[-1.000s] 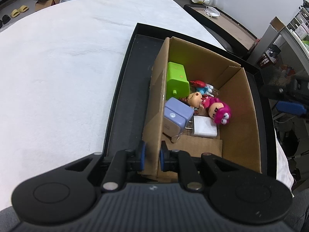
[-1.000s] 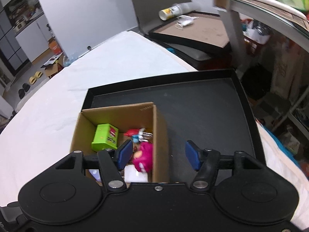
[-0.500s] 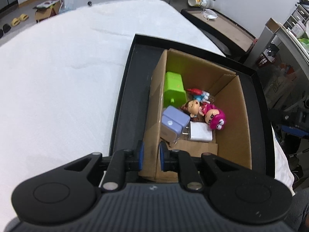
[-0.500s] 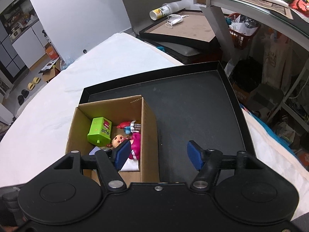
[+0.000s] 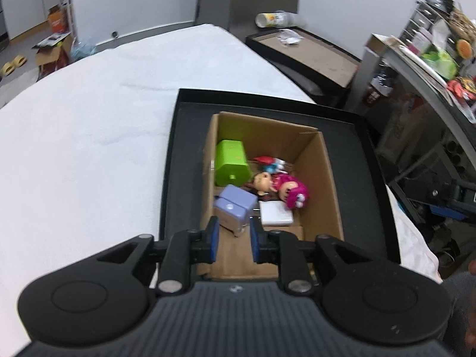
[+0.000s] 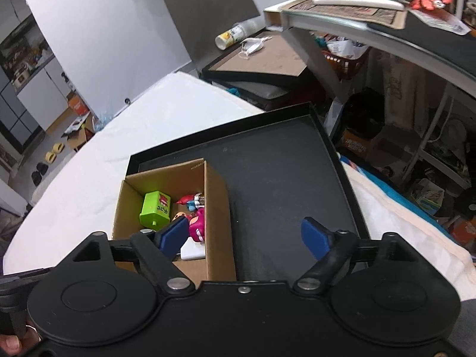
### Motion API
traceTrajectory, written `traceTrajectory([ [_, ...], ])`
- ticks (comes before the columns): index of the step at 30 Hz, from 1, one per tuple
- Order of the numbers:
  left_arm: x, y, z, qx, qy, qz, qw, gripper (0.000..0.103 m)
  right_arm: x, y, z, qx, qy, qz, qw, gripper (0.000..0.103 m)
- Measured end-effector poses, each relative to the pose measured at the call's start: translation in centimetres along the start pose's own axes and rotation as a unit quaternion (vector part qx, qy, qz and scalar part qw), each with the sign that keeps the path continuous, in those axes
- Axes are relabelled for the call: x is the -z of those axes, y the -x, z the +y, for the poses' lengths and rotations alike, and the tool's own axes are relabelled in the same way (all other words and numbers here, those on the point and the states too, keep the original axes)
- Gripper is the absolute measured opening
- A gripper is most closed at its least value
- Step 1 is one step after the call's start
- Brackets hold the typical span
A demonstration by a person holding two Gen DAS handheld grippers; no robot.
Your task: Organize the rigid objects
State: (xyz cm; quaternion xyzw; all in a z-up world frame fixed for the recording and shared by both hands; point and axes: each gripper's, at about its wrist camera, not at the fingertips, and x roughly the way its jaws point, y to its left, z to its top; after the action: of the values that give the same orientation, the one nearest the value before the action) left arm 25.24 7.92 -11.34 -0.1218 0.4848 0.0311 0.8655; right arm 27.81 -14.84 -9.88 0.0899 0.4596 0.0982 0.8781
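An open cardboard box stands at the left of a black tray. It holds a green block, a red and blue figure, a small doll, a pink figure, a lavender charger and a white charger. My left gripper hovers above the box's near left corner, jaws opening, pressing on nothing. My right gripper hangs over the box's right wall and the tray, jaws opening wide and empty. The green block and pink figure show there too.
The tray lies on a white cloth surface. Its right part is bare black. Behind it a second tray carries a lying bottle and a mask. A cluttered shelf unit stands at the right.
The left gripper has let go of the box's left wall, parted its jaws and risen. The right gripper's jaws have spread much wider and it has pulled back from the box.
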Motion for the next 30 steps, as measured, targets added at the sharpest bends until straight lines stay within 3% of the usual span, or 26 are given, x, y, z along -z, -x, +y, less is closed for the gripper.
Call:
traceTrajectory([
  [3, 0.2, 1.0, -0.6, 0.002, -0.005, -0.006, 1.0000, 0.039, 0.3, 1.1, -0.2, 0.005, -0.002, -0.008, 1.000, 0.093],
  [7, 0.6, 2.4, -1.5, 0.009, -0.020, -0.015, 0.9996, 0.050, 0.9, 2.5, -0.3, 0.000, -0.008, -0.020, 1.000, 0.099],
  [11, 1.2, 4.0, -2.1, 0.013, -0.035, -0.030, 0.9989, 0.067, 1.8, 3.8, -0.3, -0.009, -0.011, -0.031, 0.999, 0.101],
  [15, 2.0, 5.7, -2.2, 0.018, -0.037, -0.044, 0.9982, 0.077, 2.5, 5.1, -0.3, -0.017, -0.010, -0.040, 0.999, 0.103],
  [25, 3.5, 9.9, -1.6, 0.020, -0.049, -0.075, 0.9958, 0.084, 4.1, 9.0, 0.2, -0.042, -0.022, -0.050, 0.998, 0.103],
  [30, 4.6, 13.1, -1.7, 0.017, -0.064, -0.098, 0.9930, 0.092, 4.7, 11.4, 0.8, -0.030, -0.012, -0.069, 0.997, 0.103],
])
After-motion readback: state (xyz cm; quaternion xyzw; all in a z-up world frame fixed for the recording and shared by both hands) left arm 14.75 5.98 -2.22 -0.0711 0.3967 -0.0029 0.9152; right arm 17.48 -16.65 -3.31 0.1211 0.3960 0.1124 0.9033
